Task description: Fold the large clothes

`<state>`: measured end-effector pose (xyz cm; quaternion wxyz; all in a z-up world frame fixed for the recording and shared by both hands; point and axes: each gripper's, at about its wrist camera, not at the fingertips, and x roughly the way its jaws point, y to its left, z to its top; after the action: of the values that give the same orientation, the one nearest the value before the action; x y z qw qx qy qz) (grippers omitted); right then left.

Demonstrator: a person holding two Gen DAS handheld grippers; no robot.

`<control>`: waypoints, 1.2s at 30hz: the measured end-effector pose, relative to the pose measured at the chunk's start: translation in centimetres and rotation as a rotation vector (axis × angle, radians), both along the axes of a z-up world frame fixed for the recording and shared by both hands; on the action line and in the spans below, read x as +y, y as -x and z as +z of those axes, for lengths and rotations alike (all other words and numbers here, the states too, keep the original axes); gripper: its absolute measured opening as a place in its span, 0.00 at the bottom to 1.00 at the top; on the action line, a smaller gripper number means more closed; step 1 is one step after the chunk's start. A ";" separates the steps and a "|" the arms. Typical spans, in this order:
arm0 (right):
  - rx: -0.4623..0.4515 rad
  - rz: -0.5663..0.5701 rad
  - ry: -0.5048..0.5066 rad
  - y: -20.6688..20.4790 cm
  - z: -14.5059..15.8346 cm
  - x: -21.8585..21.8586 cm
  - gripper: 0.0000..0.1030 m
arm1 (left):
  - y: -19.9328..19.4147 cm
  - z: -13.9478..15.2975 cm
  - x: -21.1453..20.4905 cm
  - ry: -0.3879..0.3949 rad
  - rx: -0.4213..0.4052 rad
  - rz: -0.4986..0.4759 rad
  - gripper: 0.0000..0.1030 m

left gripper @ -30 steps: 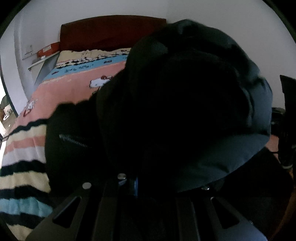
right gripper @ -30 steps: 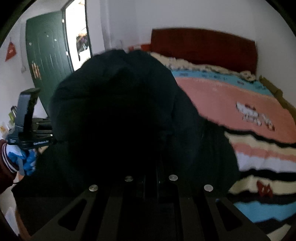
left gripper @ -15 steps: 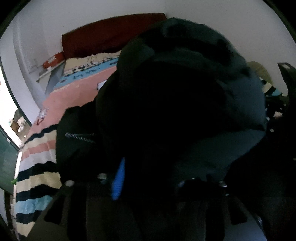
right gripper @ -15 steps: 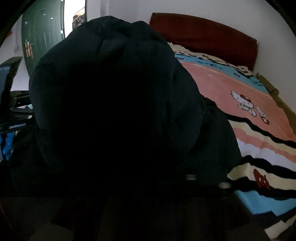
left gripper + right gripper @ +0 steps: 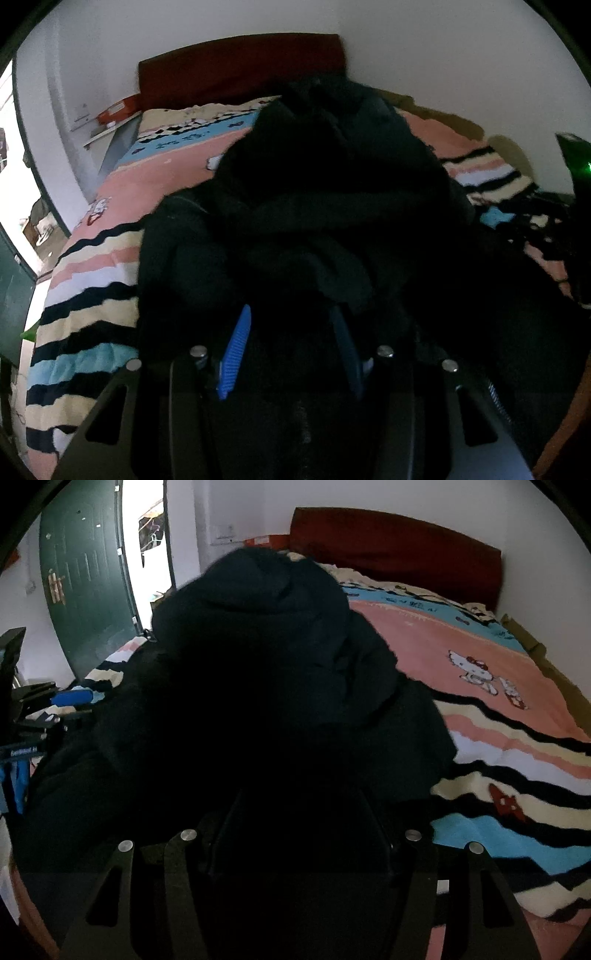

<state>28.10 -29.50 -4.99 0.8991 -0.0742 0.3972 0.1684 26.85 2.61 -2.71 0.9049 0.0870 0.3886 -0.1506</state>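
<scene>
A large black padded jacket (image 5: pixel 332 206) lies heaped on the striped cartoon blanket (image 5: pixel 92 288) of the bed. It fills the middle of the right wrist view too, jacket (image 5: pixel 277 646) bunched high. My left gripper (image 5: pixel 291 350) is open. One blue fingertip pad (image 5: pixel 236 350) shows clearly, and the other is dim across a wide gap, with dark cloth lying between them. My right gripper (image 5: pixel 303 830) also stands open, its dark fingers spread over the jacket's near edge. Whether any pad touches the cloth is lost in the dark.
The blanket (image 5: pixel 498 709) stretches to a dark red headboard (image 5: pixel 399 542) at the far wall. A green door (image 5: pixel 85 583) stands beside a bright doorway on the left. The other hand-held gripper (image 5: pixel 22 716) shows at the left edge. An orange box (image 5: pixel 118 109) sits on a shelf by the headboard.
Both grippers went from shut on the raised jacket to open. The jacket dropped from in front of the cameras onto the bed, and more blanket shows now.
</scene>
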 end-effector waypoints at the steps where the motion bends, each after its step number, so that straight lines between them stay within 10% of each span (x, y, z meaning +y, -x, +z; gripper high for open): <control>1: -0.006 0.002 -0.003 0.1 0.6 0.0 0.60 | -0.5 0.5 0.1 0.005 0.004 0.009 0.43; 13: -0.113 -0.066 -0.025 -11.4 8.0 0.0 0.60 | -15.8 6.4 0.5 0.136 -0.015 0.098 0.44; 24: -0.121 -0.106 -0.083 -25.1 6.9 3.5 0.61 | -28.7 4.9 -2.7 0.186 0.033 0.072 0.44; 29: -0.029 -0.070 -0.088 -26.8 3.8 5.2 0.61 | -29.0 1.4 -4.3 0.188 0.114 0.027 0.44; 36: 0.079 0.054 -0.094 -20.5 0.3 6.4 0.62 | -19.5 -1.2 -5.0 0.141 0.138 -0.071 0.44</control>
<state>48.57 -23.10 -4.66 0.8803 -0.0359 0.4218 0.2141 46.34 -2.37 -3.88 0.8739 0.0262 0.4352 -0.2150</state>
